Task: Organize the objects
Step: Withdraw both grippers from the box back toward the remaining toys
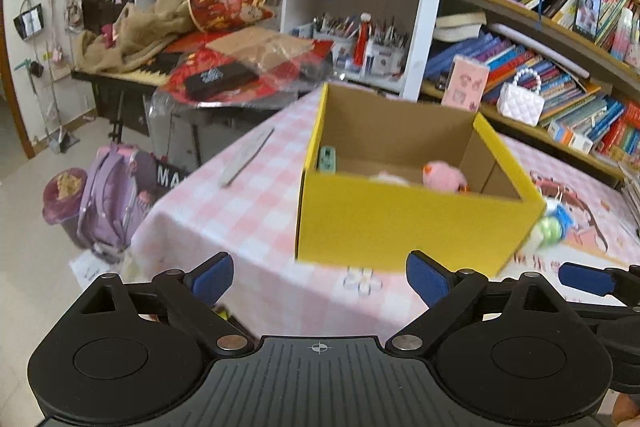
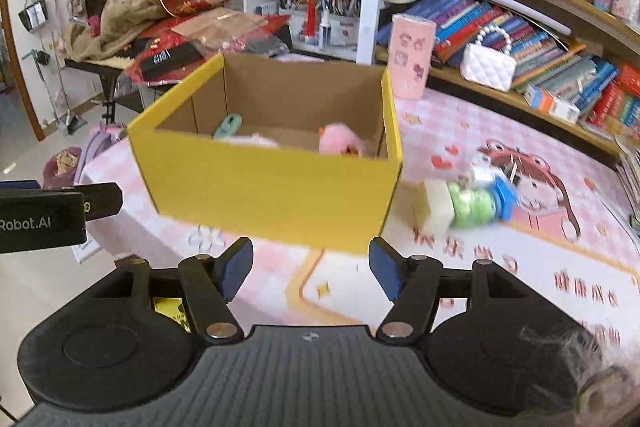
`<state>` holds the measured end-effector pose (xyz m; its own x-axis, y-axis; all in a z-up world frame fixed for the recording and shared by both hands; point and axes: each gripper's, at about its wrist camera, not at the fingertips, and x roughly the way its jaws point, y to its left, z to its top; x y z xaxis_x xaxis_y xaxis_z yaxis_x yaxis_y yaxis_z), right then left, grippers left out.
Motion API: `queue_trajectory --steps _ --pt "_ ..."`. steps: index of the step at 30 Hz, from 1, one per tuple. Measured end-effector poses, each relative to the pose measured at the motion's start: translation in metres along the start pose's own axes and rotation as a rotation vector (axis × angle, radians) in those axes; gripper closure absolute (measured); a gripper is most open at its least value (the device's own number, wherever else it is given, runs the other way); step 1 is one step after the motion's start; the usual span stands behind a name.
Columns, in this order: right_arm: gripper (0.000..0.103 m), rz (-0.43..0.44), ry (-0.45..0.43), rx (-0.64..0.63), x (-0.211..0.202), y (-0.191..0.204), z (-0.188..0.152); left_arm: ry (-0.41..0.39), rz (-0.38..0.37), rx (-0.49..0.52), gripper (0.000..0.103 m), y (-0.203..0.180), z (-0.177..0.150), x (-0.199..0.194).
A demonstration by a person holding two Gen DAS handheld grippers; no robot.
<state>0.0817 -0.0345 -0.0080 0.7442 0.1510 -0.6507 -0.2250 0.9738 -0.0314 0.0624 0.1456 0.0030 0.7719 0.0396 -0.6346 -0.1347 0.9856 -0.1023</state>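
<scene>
A pink checked tabletop (image 2: 460,131) carries a yellow box (image 2: 272,187). A toy (image 2: 472,199) lies right of it, a pink cup (image 2: 412,57) stands far behind.

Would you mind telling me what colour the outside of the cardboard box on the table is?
Yellow outside, plain brown inside; the cardboard box shows best in the right wrist view.

Both wrist views look down at the yellow box (image 1: 404,223).

The left gripper (image 1: 320,277), fingers (image 1: 212,277) wide apart and empty, faces the yellow box (image 1: 400,223) on the table (image 1: 248,211).
</scene>
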Motion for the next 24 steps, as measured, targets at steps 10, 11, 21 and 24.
queue_trajectory --steps 10,11,21,24 --pt "0.035 -0.025 0.039 0.018 -0.024 0.012 -0.04 0.055 -0.003 0.037 0.007 -0.001 -0.036 -0.02" --pt "0.035 -0.03 0.043 0.022 -0.026 0.012 -0.043 0.06 -0.006 0.044 0.007 -0.002 -0.039 -0.021" --pt "0.034 -0.092 0.077 0.097 -0.045 0.004 -0.073 0.088 -0.047 0.143 0.007 -0.018 -0.056 -0.032" --pt "0.034 -0.118 0.082 0.123 -0.051 -0.002 -0.079 0.092 -0.071 0.171 0.007 -0.026 -0.058 -0.033"
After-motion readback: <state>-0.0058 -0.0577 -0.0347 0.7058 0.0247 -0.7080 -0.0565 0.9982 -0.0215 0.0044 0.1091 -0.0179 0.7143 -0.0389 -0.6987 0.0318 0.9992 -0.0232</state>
